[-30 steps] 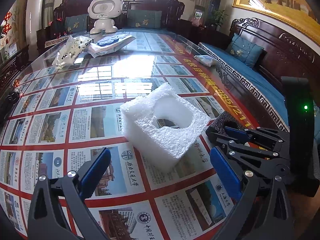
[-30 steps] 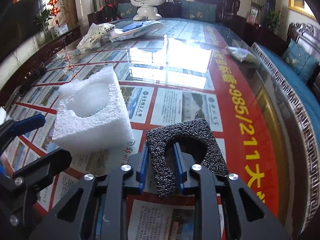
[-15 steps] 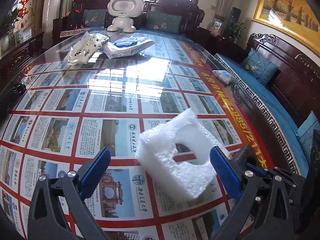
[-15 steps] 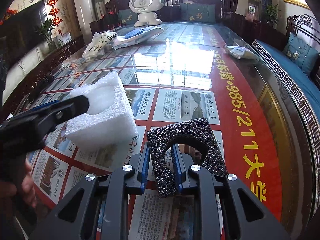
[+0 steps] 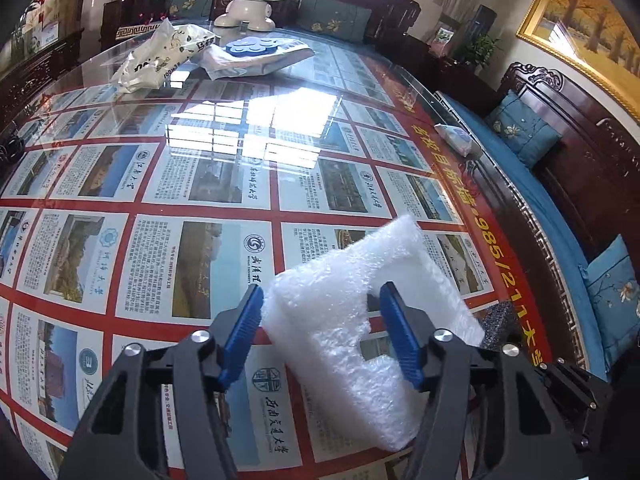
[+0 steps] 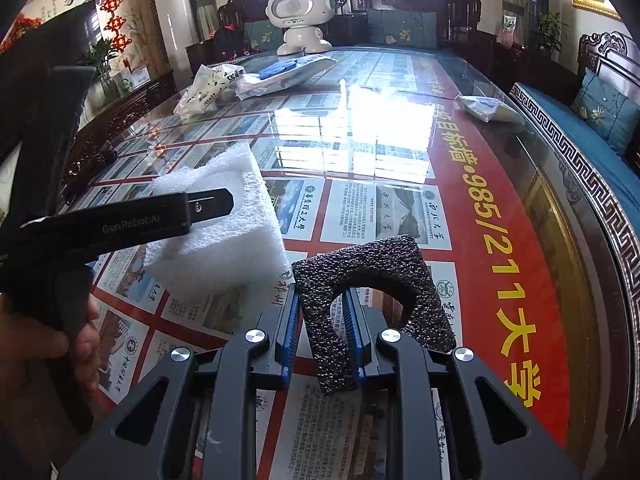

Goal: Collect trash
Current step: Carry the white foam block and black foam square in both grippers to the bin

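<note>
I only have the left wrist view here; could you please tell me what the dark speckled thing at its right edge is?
Observer: It is a black coarse foam piece with an arched cut-out, clamped by one leg between the fingers of the right gripper.
Operator: Thank you. Is the white foam block on the table?
Observer: In the right wrist view, the white foam block appears to rest on the glass-topped table, beside the black piece.

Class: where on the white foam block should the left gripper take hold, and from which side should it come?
Grip the white foam wall beside its cut-out, from above on the near side: one finger outside, one in the hole. That wall is thin enough; the left gripper is closing there.
</note>
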The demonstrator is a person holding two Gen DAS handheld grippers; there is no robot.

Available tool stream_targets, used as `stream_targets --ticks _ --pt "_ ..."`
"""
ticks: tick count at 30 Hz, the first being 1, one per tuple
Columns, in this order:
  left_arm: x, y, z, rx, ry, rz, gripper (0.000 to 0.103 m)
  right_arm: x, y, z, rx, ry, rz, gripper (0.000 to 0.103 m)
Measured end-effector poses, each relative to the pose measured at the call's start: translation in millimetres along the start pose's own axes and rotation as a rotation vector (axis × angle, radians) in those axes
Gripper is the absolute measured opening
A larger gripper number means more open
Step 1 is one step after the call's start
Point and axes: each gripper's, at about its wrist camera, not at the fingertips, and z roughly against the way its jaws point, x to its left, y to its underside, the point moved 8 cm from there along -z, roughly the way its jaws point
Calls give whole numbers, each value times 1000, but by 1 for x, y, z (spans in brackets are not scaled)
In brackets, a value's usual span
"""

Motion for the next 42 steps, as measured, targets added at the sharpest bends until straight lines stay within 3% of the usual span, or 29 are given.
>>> stream_targets --ticks 2,9,20,31,38,42 --pt "-4 0 5 -20 -6 -24 51 -1 1 2 -9 0 -6 21" --pt "-14 12 38 -85 7 -82 47 2 0 21 -55 -1 -3 21" --pt "-34 61 136 -184 31 -178 46 32 28 113 -163 -32 28 21" --pt "-50 162 236 -206 135 -225 46 72 122 233 -252 -52 43 21" --pt "-58 248 267 -142 183 -272 46 97 198 279 -249 -75 21 21" --pt "-56 295 280 -119 174 -321 47 105 248 288 -215 -62 -7 21"
